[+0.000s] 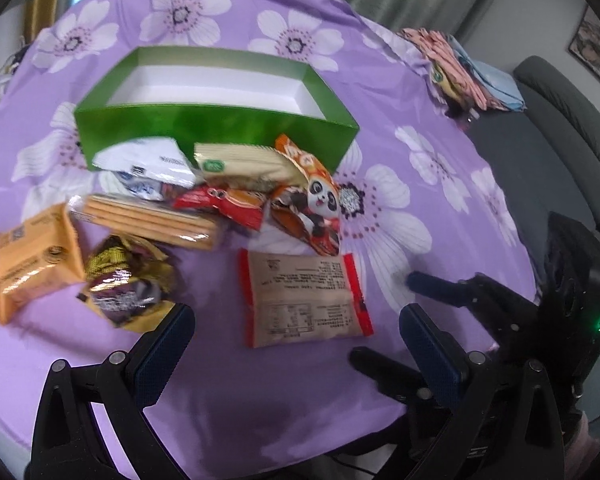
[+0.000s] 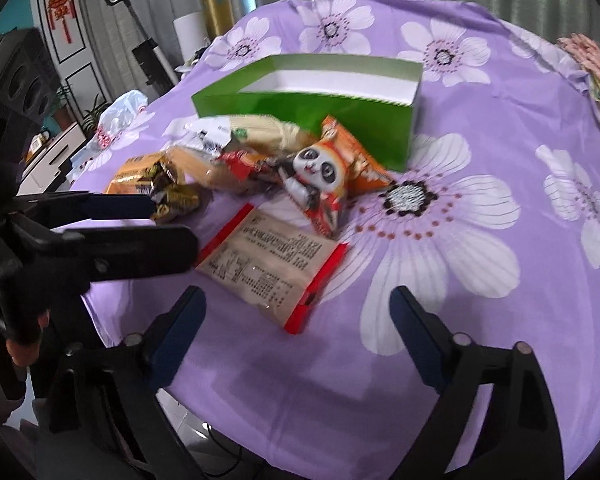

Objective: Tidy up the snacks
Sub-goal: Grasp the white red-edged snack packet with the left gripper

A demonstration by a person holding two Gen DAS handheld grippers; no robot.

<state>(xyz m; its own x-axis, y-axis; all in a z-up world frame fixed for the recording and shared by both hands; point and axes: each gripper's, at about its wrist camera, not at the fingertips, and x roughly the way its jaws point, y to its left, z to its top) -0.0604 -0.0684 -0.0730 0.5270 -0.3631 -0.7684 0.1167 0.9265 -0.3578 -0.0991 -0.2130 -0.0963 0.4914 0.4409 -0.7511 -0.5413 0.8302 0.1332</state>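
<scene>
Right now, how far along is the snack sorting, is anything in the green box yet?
Nothing looks done: the green box shows only its bare white inside. Nothing is in hand either; the left gripper and right gripper are both open and empty above the red-edged packet. Left to do: everything, including the panda packet, biscuit sleeve and orange packet, all on the cloth.

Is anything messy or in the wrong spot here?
Yes. The green box is empty while the snacks lie jumbled in front of it. The panda packet leans on others, and the red-edged packet lies apart, printed back up. Nothing looks torn or spilled.
</scene>
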